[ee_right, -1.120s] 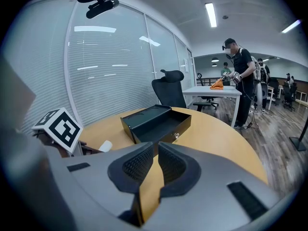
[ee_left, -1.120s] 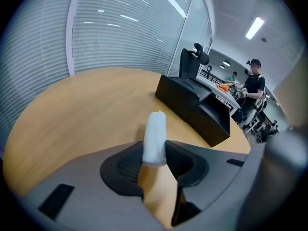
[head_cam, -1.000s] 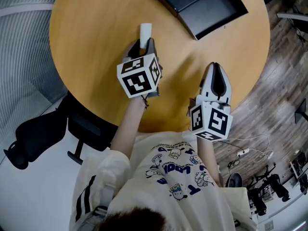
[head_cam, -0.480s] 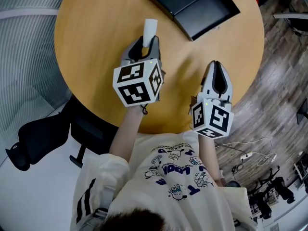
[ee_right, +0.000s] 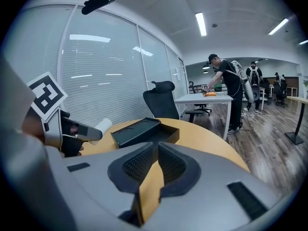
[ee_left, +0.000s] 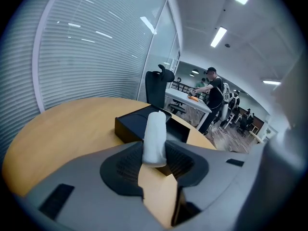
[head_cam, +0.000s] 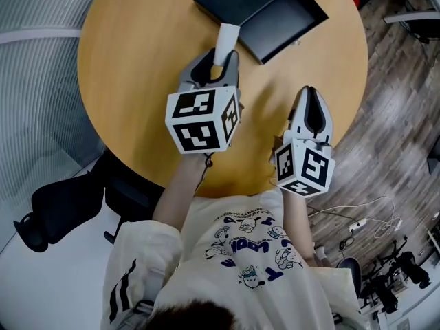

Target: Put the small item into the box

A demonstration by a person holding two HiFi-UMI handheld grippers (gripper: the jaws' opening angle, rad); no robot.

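Left tongs [ee_left: 156,161] first: the two pads are pinching a small white roll [ee_left: 155,137] by its lower end, and the rest of it sticks up and forward past the tips. From above, the left tongs [head_cam: 217,66] point away from the body, with the small white roll [head_cam: 226,40] jutting out in front of them. Just beyond the roll's far end sits the black box [head_cam: 265,11], lying open, its shallow tray to the right of its flat lid. From the head view I cannot tell whether the roll's tip is over the box's near edge or short of it. In the left gripper view the black box [ee_left: 129,126] lies straight ahead of the tongs, right behind the roll.

Over to the right tongs [ee_right: 155,150]: pressed together, nothing between them. They hang [head_cam: 309,100] to the right of the left tongs and nearer the body, above the round wooden worktop [head_cam: 137,60]. From them the black box [ee_right: 140,131] lies ahead and slightly left.

Further out, beyond the worktop's far rim, stands a black office chair [ee_right: 161,102], then a white desk [ee_right: 207,99] with a person [ee_right: 226,88] bending over it.
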